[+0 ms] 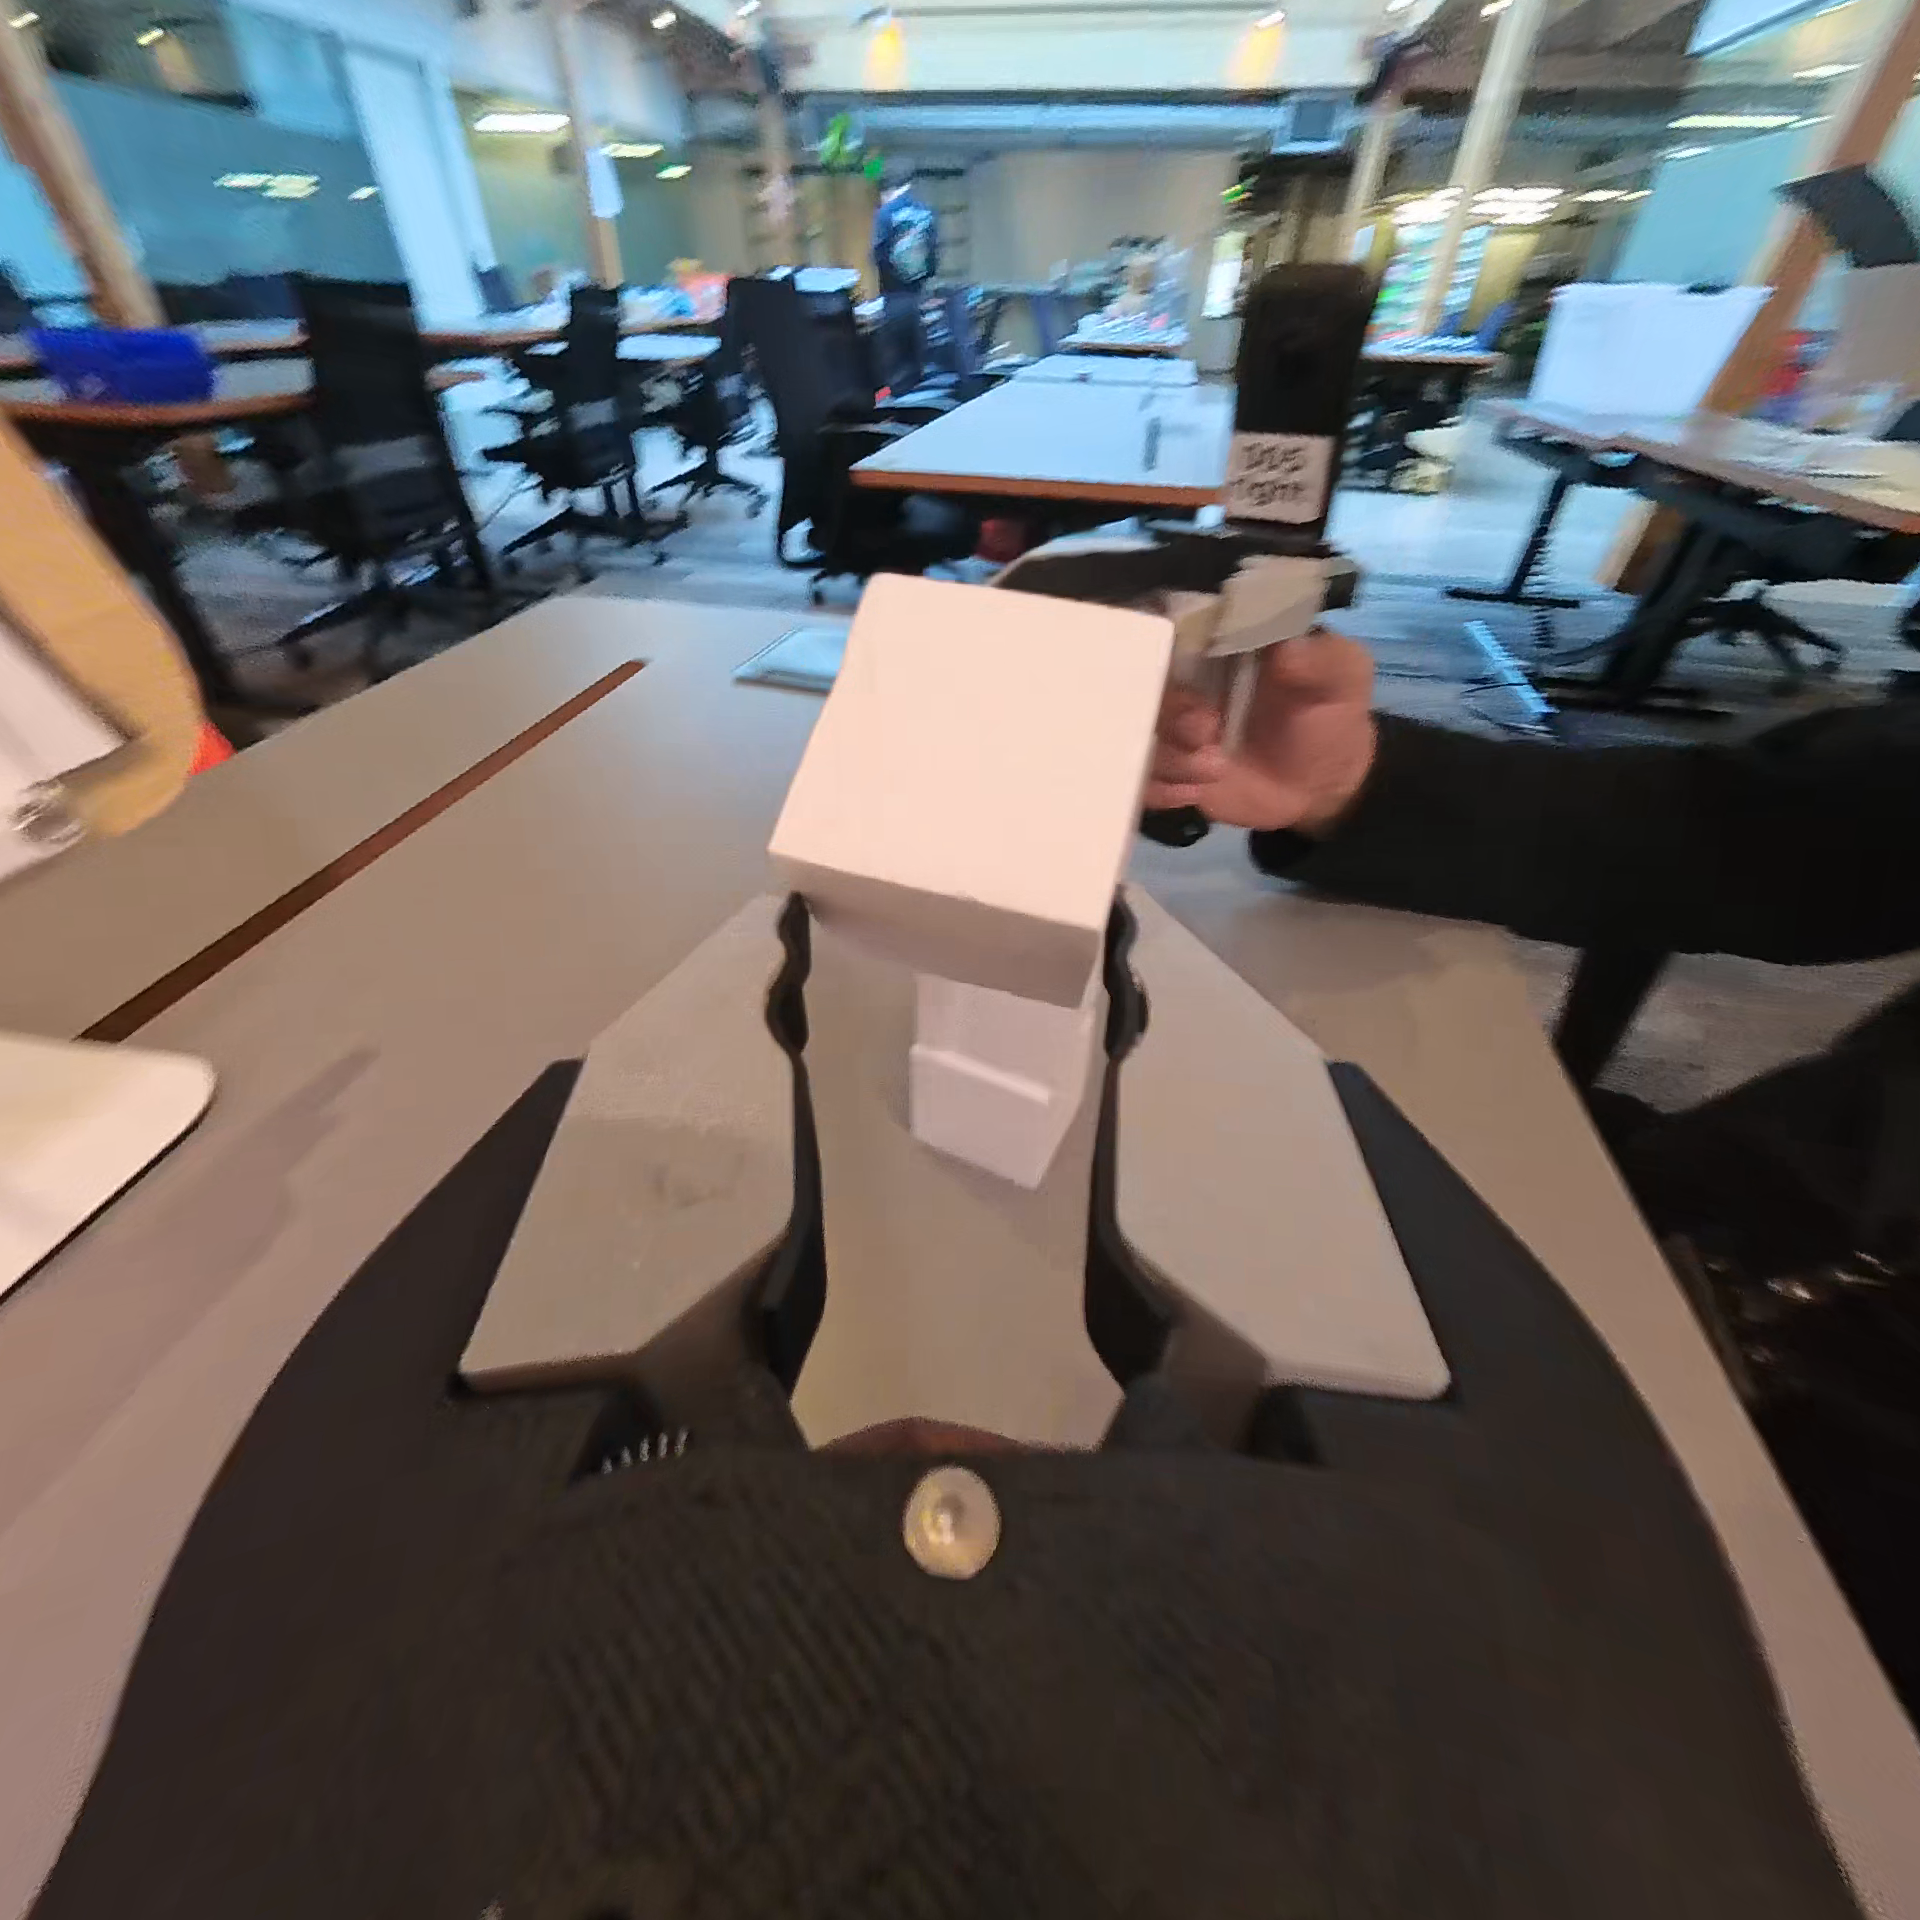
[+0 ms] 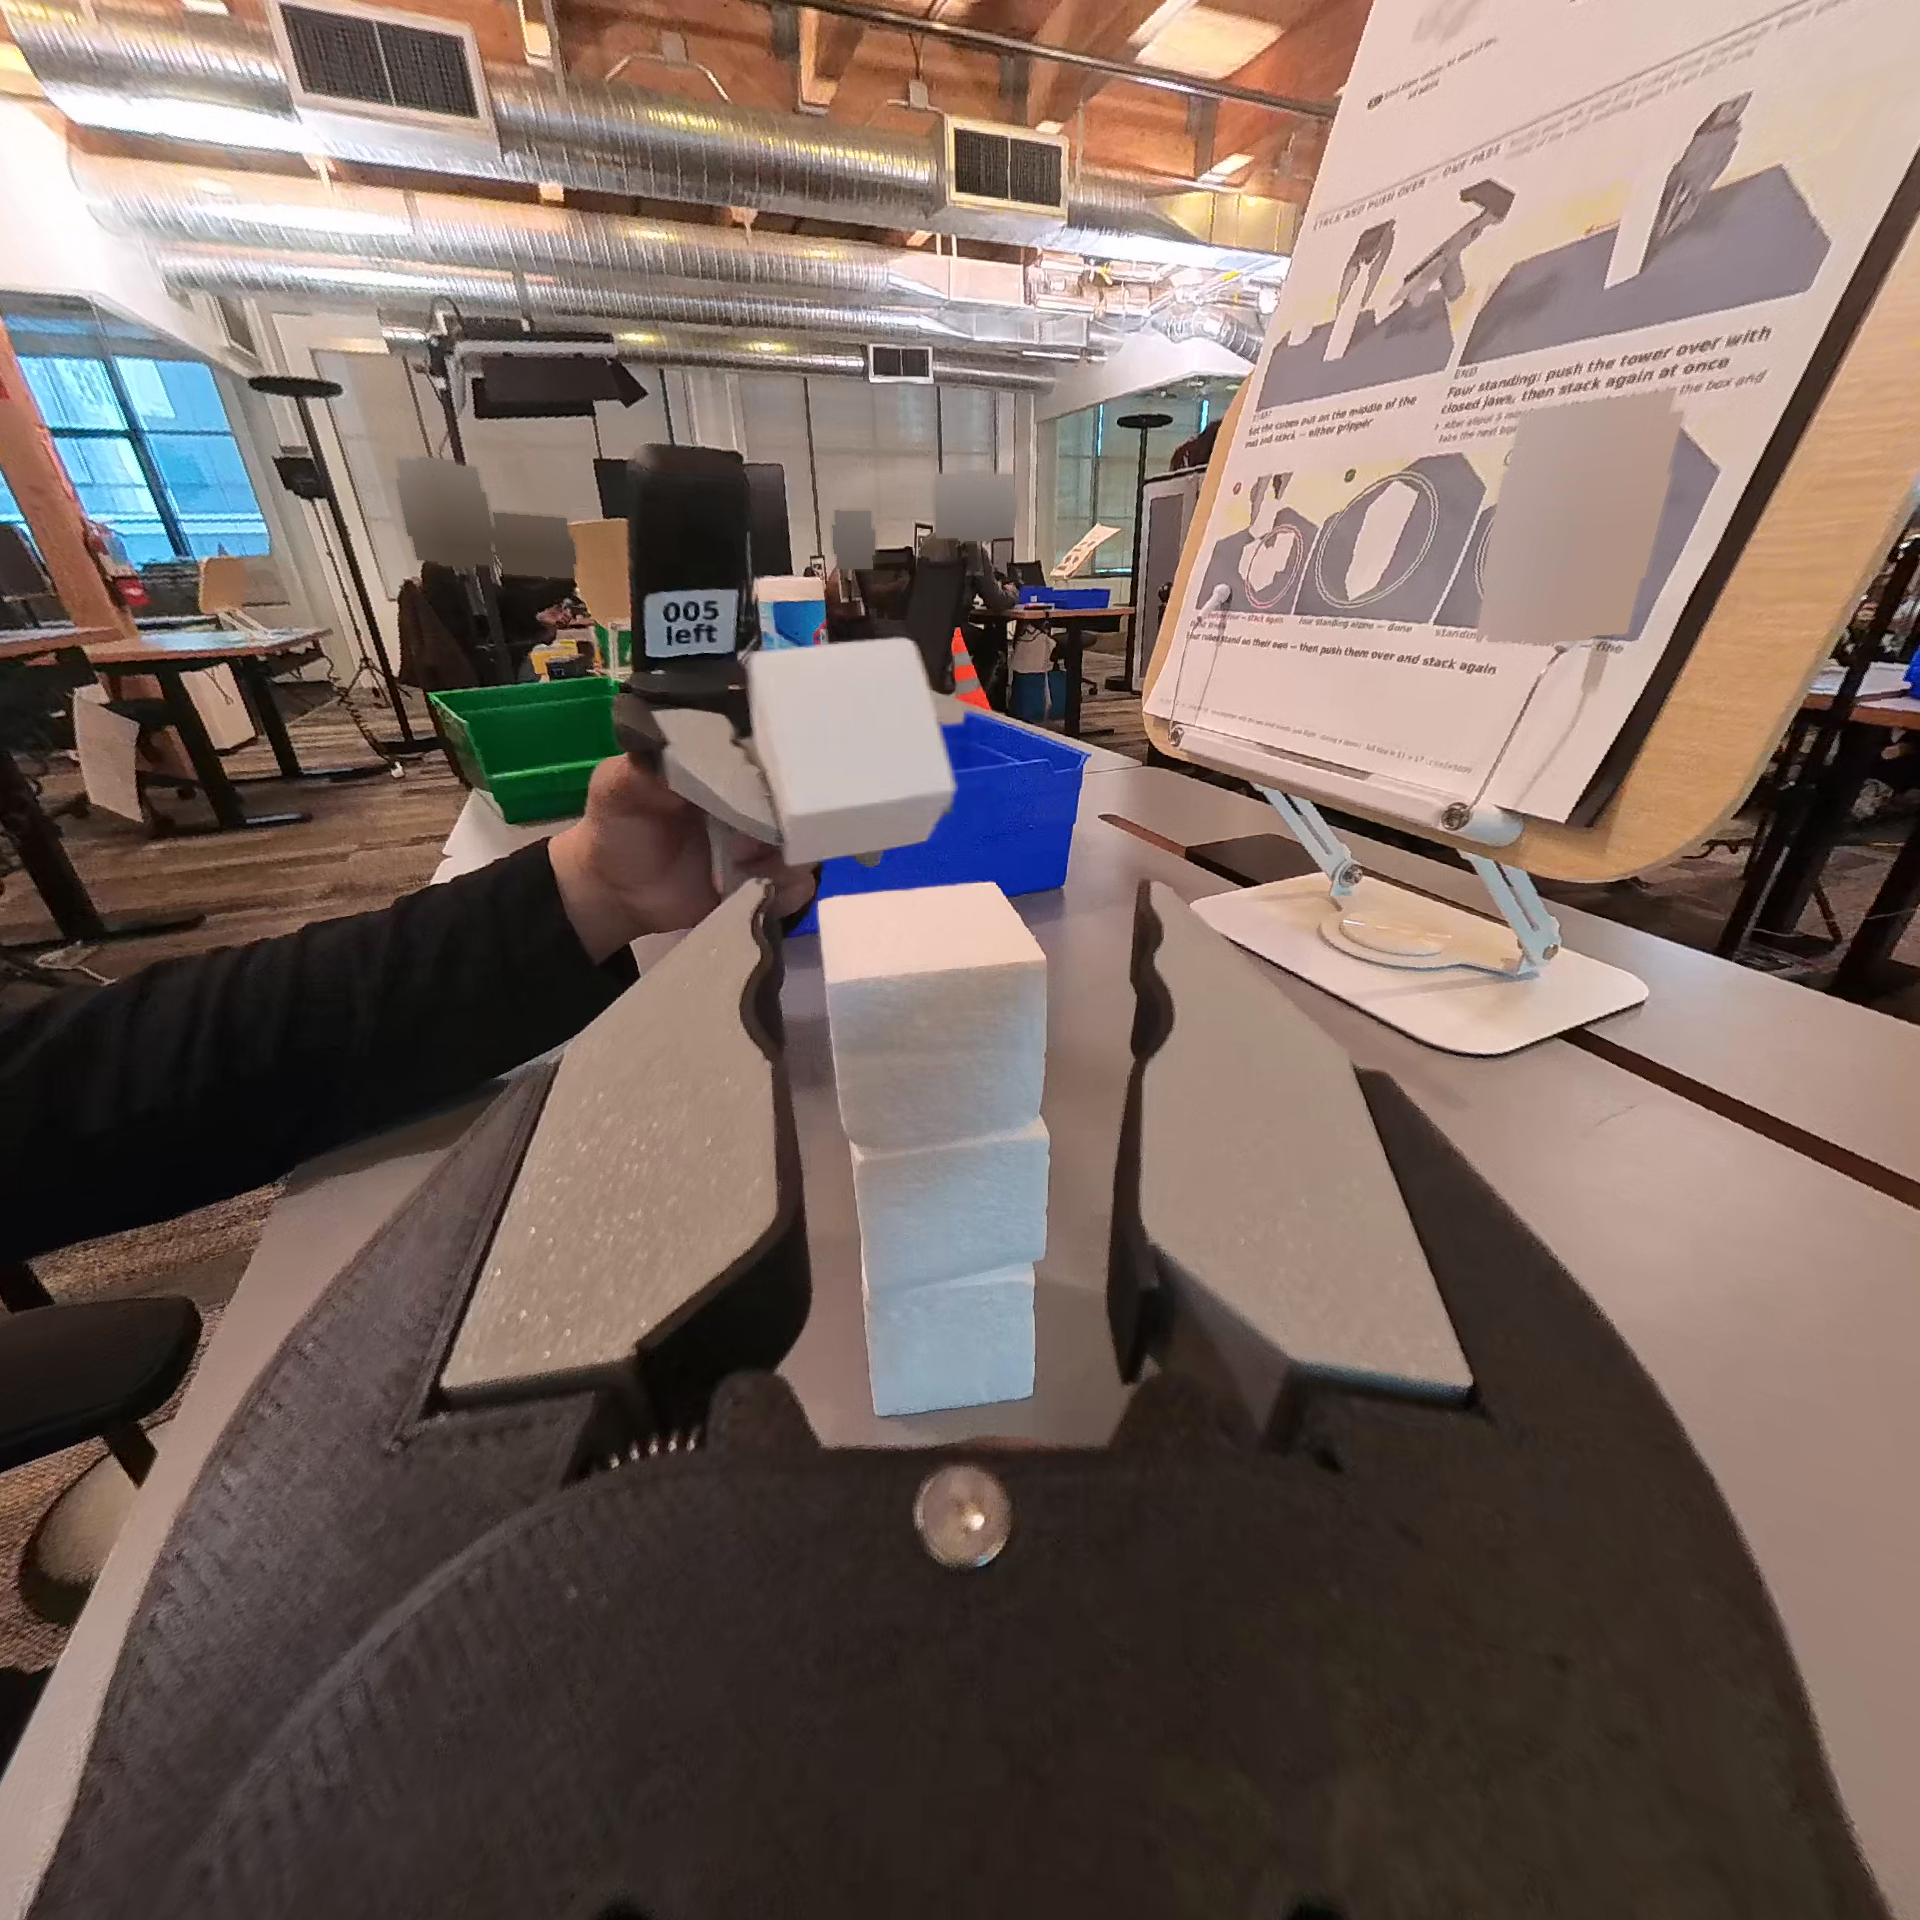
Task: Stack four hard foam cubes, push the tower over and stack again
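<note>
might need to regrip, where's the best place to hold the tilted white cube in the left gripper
Grip the held cube on two opposite flat side faces at mid-height, coming level from the left, as the left gripper does now. That leaves its bottom face free to land on the three-cube stack. Level it first.

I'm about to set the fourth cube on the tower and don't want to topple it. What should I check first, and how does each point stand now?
1. Held cube gripped by the left gripper: ok, the fingers are shut on it.
2. Held cube level: not ok, it is tilted.
3. Tower has three cubes standing on the table: ok.
4. Tower edges lined up: not ok, the cubes are slightly offset.
5. Held cube centred above the top cube: not ok, it hangs up and off to one side.
6. Right gripper clear of the tower: ok, open, fingers either side without touching.
</note>
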`<move>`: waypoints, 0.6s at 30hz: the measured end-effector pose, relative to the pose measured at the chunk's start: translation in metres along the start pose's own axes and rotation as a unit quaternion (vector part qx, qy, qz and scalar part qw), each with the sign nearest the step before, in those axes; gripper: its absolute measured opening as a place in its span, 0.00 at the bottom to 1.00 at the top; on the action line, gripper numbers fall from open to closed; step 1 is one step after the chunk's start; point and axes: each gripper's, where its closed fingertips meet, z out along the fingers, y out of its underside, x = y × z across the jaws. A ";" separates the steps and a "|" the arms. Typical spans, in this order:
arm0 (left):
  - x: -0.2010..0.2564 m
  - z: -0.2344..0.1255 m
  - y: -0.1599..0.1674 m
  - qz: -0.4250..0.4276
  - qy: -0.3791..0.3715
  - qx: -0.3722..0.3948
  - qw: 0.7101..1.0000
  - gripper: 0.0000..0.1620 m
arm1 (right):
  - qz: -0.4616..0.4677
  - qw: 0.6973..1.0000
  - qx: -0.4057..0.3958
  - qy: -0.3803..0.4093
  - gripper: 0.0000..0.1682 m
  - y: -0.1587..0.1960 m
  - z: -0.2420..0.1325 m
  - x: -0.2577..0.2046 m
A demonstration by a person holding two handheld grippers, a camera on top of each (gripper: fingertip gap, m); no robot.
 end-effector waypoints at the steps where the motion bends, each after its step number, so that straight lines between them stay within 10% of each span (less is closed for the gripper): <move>1: 0.010 0.001 -0.004 0.007 0.021 0.008 1.000 0.34 | -0.002 1.000 0.003 -0.001 0.39 -0.001 0.000 -0.001; 18: 0.071 0.017 -0.007 0.091 0.105 -0.024 0.990 0.34 | -0.081 0.994 0.046 -0.057 0.38 -0.027 0.013 -0.074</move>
